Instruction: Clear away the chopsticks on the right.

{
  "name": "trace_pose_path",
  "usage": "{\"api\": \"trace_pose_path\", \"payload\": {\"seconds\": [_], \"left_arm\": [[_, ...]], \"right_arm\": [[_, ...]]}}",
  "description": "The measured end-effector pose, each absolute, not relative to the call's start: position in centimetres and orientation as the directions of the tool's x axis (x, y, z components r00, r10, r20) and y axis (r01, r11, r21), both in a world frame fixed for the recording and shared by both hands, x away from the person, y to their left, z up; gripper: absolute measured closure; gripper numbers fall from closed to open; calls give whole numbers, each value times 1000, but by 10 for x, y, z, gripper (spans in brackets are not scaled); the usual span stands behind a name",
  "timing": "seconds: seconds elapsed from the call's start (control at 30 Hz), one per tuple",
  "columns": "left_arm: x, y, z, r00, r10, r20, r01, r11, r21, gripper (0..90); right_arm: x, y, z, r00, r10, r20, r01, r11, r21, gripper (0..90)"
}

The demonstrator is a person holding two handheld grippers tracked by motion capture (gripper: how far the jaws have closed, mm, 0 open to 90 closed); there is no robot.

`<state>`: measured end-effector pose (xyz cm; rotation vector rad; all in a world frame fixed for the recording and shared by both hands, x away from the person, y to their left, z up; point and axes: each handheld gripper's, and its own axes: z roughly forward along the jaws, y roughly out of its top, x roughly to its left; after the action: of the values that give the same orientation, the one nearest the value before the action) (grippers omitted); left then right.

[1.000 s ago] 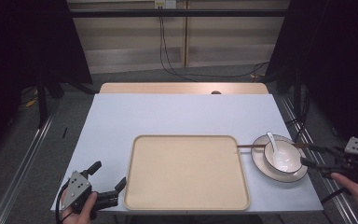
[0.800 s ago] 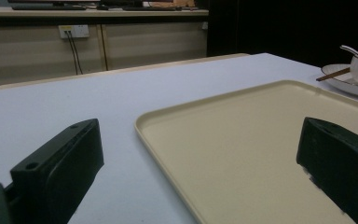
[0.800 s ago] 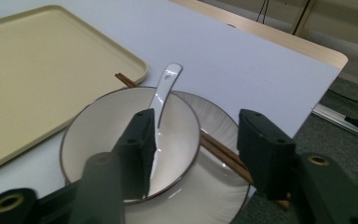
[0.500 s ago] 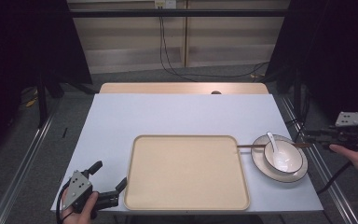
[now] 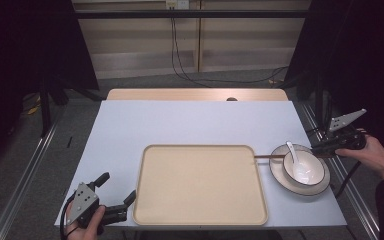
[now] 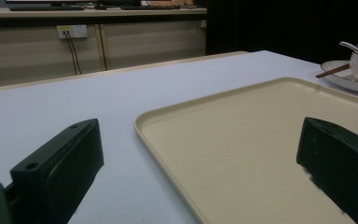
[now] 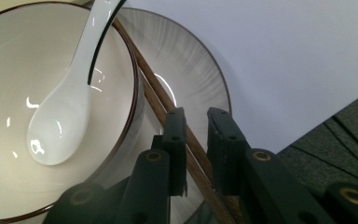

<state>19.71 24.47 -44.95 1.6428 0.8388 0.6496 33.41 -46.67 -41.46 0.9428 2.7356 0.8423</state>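
A white bowl (image 5: 306, 170) with a white spoon (image 5: 292, 152) in it sits on a grey-rimmed plate (image 5: 280, 176) at the table's right. Brown chopsticks (image 5: 267, 156) lie across the plate behind the bowl, their tips pointing at the beige tray (image 5: 200, 185). My right gripper (image 5: 316, 148) reaches in from the right. Its jaws are closed to a narrow gap on the chopsticks (image 7: 154, 97) beside the bowl (image 7: 9, 70). My left gripper (image 5: 116, 188) rests open at the tray's front left corner, one jaw over the tray (image 6: 242, 140), holding nothing.
The pale blue table top (image 5: 195, 122) has bare room behind and to the left of the tray. A wooden strip (image 5: 195, 94) edges the far side. Metal rails (image 5: 20, 185) run along the floor on both sides, and cables (image 5: 180, 55) hang at the back.
My right gripper has moved from beyond the table's right front edge up and left to the plate's rim and onto the chopsticks. The left gripper has stayed put.
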Motion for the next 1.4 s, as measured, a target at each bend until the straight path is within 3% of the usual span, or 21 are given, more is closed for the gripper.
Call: {"api": "trace_pose_path", "payload": {"seconds": [0.33, 0.97, 1.4], "left_arm": [[196, 245, -449, 596, 803, -5, 184, -130, 974, 5], [197, 246, -449, 599, 801, -8, 180, -125, 976, 5], [196, 247, -448, 597, 802, 9, 159, -129, 979, 5]], "right_arm": [[339, -462, -421, -814, 577, 74, 534, 690, 489, 773], [345, -457, -425, -830, 555, 56, 504, 701, 504, 805], [353, -447, -433, -878, 478, 33, 425, 744, 515, 807]]}}
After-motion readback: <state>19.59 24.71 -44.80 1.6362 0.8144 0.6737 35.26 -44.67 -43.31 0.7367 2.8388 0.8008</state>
